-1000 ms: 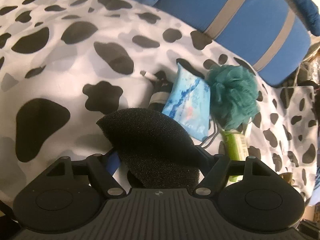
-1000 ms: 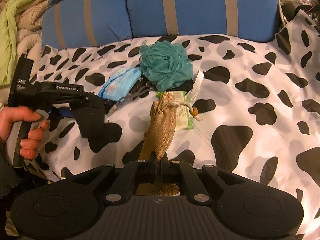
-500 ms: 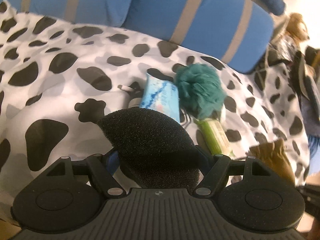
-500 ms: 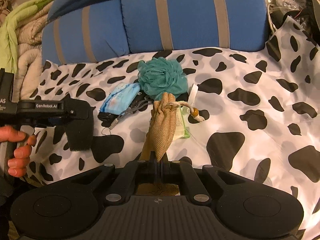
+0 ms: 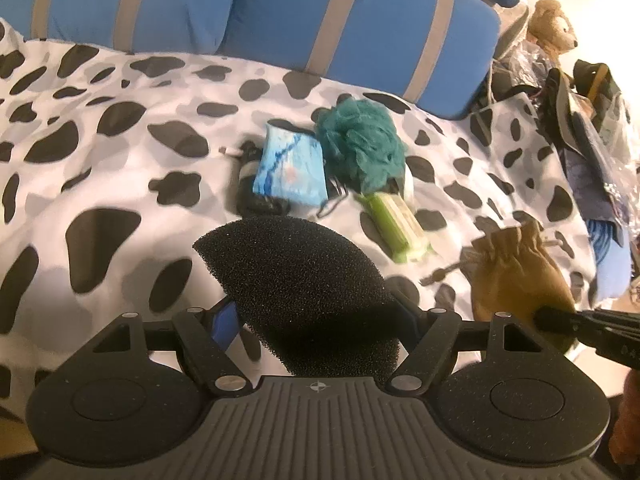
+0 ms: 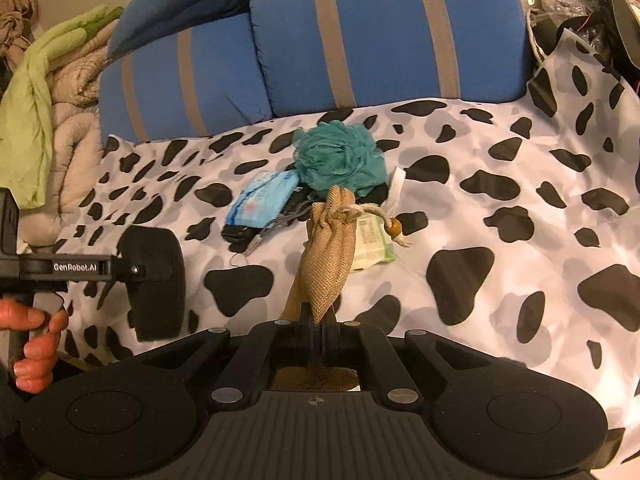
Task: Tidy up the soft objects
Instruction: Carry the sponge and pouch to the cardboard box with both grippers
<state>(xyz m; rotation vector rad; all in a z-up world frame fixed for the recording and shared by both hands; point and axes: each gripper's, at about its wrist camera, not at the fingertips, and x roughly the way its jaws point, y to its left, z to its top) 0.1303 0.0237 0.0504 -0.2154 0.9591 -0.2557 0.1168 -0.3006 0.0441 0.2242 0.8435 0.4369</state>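
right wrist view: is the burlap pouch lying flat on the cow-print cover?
No: the burlap pouch stands up off the cow-print cover, pinched at its bottom end in the shut right claw.

The sponge (image 5: 304, 292) in the left claw (image 5: 316, 312) is black, porous, matt foam. The pouch (image 6: 330, 256) in the right claw (image 6: 320, 332) is rough woven burlap. Beyond them, the puff (image 6: 338, 158) is fine mesh.

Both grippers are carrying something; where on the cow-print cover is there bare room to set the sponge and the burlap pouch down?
Bare cover lies right of the green packet, and more left of the blue pack. Around the teal pouf it is crowded.
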